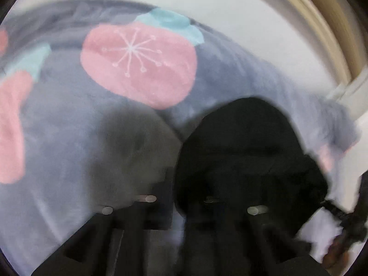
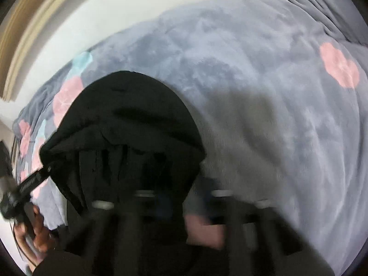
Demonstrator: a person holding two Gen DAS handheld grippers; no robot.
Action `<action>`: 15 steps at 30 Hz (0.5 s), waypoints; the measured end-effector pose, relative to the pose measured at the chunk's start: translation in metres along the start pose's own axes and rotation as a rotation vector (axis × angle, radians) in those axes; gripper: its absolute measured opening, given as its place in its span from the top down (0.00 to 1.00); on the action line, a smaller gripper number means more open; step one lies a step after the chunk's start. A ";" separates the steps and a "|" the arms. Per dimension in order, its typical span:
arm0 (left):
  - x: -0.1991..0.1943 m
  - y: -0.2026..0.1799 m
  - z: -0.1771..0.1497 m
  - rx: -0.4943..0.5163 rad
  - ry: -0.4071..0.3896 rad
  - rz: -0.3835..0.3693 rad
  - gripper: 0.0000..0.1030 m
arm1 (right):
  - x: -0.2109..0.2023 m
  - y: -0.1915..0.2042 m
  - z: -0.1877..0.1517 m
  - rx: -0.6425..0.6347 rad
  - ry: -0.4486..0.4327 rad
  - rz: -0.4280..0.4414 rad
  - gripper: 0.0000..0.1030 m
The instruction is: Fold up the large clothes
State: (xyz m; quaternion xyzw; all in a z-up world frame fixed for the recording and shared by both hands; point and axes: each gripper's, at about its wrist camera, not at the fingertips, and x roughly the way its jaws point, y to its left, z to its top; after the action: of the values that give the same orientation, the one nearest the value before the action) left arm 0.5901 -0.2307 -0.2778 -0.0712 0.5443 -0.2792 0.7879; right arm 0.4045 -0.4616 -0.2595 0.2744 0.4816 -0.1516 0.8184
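A: Why is the black garment [image 1: 243, 151] bunched up off the bed [image 2: 264, 96] like that?

B: My guess is it is being carried across for a fold. It hangs between the two tools, and each one has an edge of it. In the left wrist view the cloth covers the left gripper [image 1: 184, 209] from about 12 to 3 o'clock. In the right wrist view it drapes over the right gripper [image 2: 181, 197] from 9 to 12 o'clock.

A: Are both clenched?

B: Yes, both are clamped tight on the black garment (the fingertips are buried in cloth and blurred, so the pinch point itself is hidden). The right view also shows the other tool at 8 o'clock, its tip at the garment's corner, with the person's hand [image 2: 39, 234] on the handle.

A: How does the garment look?

B: Plain black, thick and soft, domed on top with loose vertical pleats below. It sags in the middle, so it likely needs to be pulled taut before it is laid down.

A: And underneath?

B: A fluffy grey-blue blanket [image 1: 69, 126] with pink and teal fruit shapes covers the bed, and a pale wall [image 1: 241, 7] lies beyond at 12 o'clock.
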 end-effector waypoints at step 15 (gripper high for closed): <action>-0.022 0.036 -0.034 0.148 0.006 -0.022 0.53 | 0.028 -0.032 -0.025 -0.068 0.051 0.054 0.71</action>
State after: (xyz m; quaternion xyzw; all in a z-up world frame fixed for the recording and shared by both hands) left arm 0.5670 -0.1829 -0.2880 -0.0180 0.5237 -0.3277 0.7861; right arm 0.3841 -0.4721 -0.3037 0.2631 0.4997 -0.1061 0.8184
